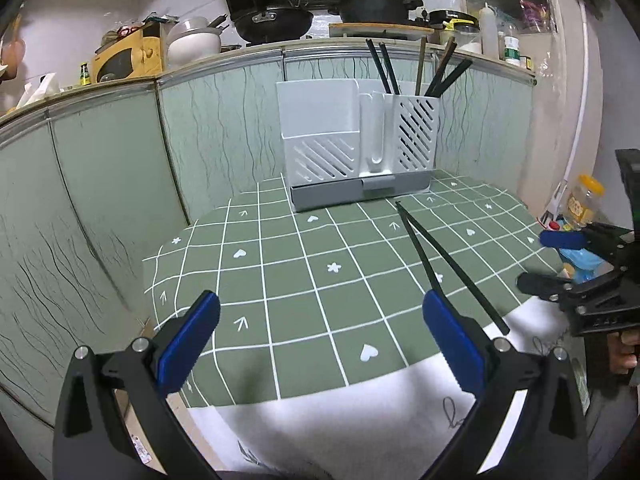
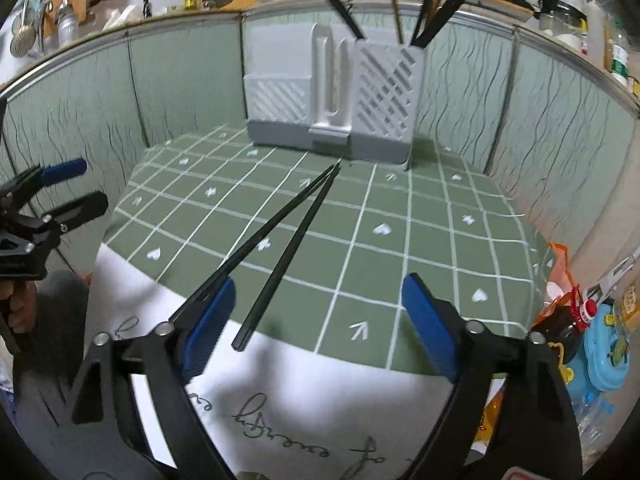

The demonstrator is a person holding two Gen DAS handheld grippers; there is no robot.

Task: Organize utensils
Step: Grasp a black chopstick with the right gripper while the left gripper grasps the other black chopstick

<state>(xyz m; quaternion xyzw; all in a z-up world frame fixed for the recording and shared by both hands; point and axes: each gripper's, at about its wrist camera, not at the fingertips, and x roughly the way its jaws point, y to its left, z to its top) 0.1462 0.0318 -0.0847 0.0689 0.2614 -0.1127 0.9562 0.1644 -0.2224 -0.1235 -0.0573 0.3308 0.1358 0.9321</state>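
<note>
Your left gripper [image 1: 320,344] hangs over the near edge of the table [image 1: 280,272], its blue-padded fingers [image 1: 192,340] spread wide apart with nothing between them. Your right gripper [image 2: 316,328] is also parted, less than fully, and it grips nothing. One black chopstick of the pair [image 2: 288,240] ends in the gap between its fingers, near the left pad [image 2: 208,328], and the other passes behind that pad; whether it touches the pad, you cannot tell from here. No pad presses on either stick.

The two chopsticks lie flat on the green checked tablecloth [image 2: 420,232], tips close together pointing toward the utensil holder [image 2: 332,92], thick ends spread out toward you and reaching the white cloth [image 2: 320,400] at the near edge. In the left wrist view the same pair [image 1: 444,264] runs just beside your left gripper's right finger.

The holder stands upright at the far side of the table, against the green cabinet doors [image 1: 120,180]. Its right-hand slotted compartment holds several dark chopsticks [image 1: 384,66] and a brown one, all leaning. The wide left compartment looks empty from here.

From the left wrist camera your right gripper [image 1: 540,260] shows at the right edge of the table, with a hand [image 1: 624,352] below it.
</note>
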